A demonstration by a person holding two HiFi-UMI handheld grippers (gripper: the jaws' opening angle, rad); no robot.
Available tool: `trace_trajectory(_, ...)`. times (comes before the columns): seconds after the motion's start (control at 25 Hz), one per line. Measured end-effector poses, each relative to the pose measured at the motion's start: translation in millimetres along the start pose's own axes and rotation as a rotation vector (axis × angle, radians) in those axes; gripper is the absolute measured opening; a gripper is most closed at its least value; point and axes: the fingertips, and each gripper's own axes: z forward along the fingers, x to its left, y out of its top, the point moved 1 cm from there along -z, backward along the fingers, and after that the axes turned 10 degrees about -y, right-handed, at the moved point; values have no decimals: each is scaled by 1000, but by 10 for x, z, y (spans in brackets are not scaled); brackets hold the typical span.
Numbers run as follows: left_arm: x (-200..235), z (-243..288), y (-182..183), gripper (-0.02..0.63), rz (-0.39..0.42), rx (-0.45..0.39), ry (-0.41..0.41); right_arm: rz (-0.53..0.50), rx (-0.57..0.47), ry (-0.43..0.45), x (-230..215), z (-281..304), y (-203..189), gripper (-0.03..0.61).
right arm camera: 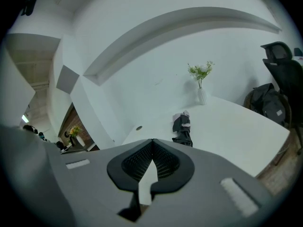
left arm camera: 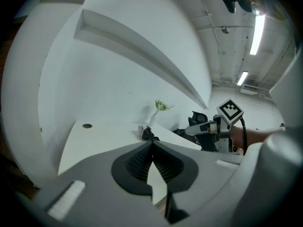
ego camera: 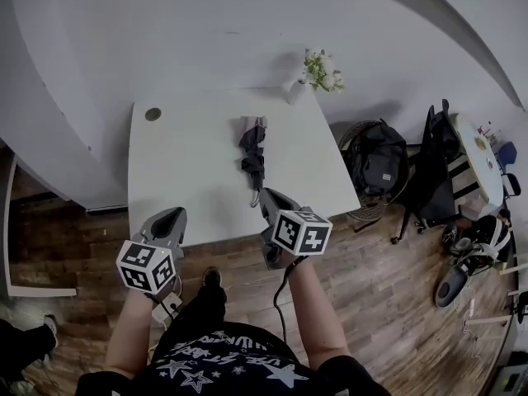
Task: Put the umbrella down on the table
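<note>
A folded dark umbrella (ego camera: 253,152) lies flat on the white table (ego camera: 181,163), near its middle, with its strap loop toward the front edge. It also shows in the left gripper view as the umbrella (left arm camera: 148,134) and in the right gripper view as the umbrella (right arm camera: 182,129), with nothing touching it. My right gripper (ego camera: 267,195) hovers just short of the strap end, jaws shut and empty (right arm camera: 152,144). My left gripper (ego camera: 176,216) hangs at the table's front edge to the left, also shut with nothing between its pads (left arm camera: 151,144).
A vase of white flowers (ego camera: 318,73) stands at the table's far right corner. A round cable grommet (ego camera: 153,115) sits at the far left. A black backpack (ego camera: 378,162), a dark chair (ego camera: 433,167) and a small round table (ego camera: 478,159) stand to the right on the wood floor.
</note>
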Motion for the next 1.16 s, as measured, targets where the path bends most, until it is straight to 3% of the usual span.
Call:
trace_trajectory(0.6,-547,-619,-416,3,6,11,-19,-4,3,0,123,-805,-612,12)
trace_trajectory(1.16,-939,-1123,-588,3,14,-10,-26,-47,1,15,316,-1448,-983,12)
